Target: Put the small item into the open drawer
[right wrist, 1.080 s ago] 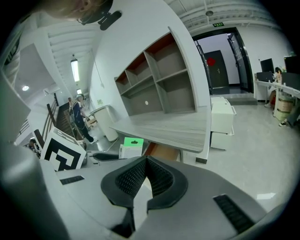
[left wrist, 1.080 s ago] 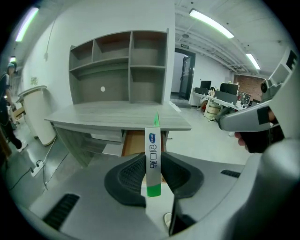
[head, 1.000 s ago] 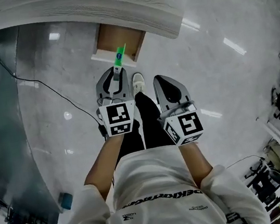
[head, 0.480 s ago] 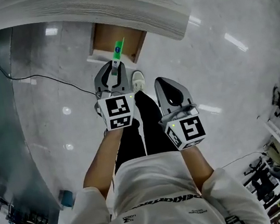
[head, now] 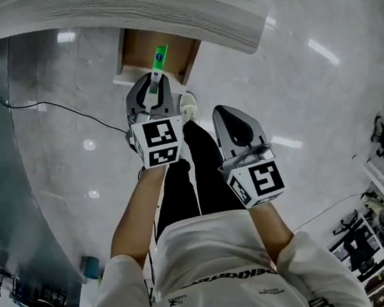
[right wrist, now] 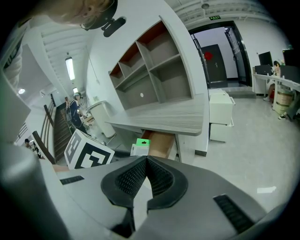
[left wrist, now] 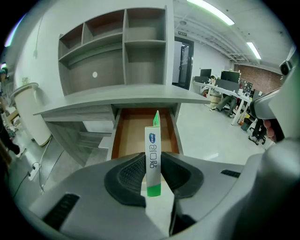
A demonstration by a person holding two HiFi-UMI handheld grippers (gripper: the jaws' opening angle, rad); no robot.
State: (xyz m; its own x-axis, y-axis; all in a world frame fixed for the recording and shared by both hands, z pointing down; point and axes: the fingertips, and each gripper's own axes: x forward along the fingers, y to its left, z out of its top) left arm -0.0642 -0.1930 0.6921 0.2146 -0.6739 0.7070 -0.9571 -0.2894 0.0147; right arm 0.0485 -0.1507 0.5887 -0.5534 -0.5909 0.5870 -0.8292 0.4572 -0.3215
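A small flat white-and-green packet [left wrist: 153, 154] stands upright between the pads of my left gripper [left wrist: 153, 174], which is shut on it. The packet [head: 158, 62] juts forward over the front edge of the open wooden drawer [head: 140, 53] in the head view. The drawer [left wrist: 130, 136] is pulled out from under a grey desk top [left wrist: 122, 98] and its brown inside looks bare. My right gripper [right wrist: 145, 180] is shut with nothing in it, held lower and to the right [head: 231, 127]. From the right gripper view the packet [right wrist: 140, 147] shows at the drawer [right wrist: 161, 143].
Open shelves [left wrist: 122, 47] rise above the desk. A cable [head: 63, 115] runs over the shiny floor at the left. The person's shoe [head: 188, 103] and dark legs are between the grippers. A white cabinet [right wrist: 220, 119] stands right of the desk.
My left gripper has carried the packet forward, from just before the drawer's front edge to over the drawer opening. The right gripper has stayed about where it was.
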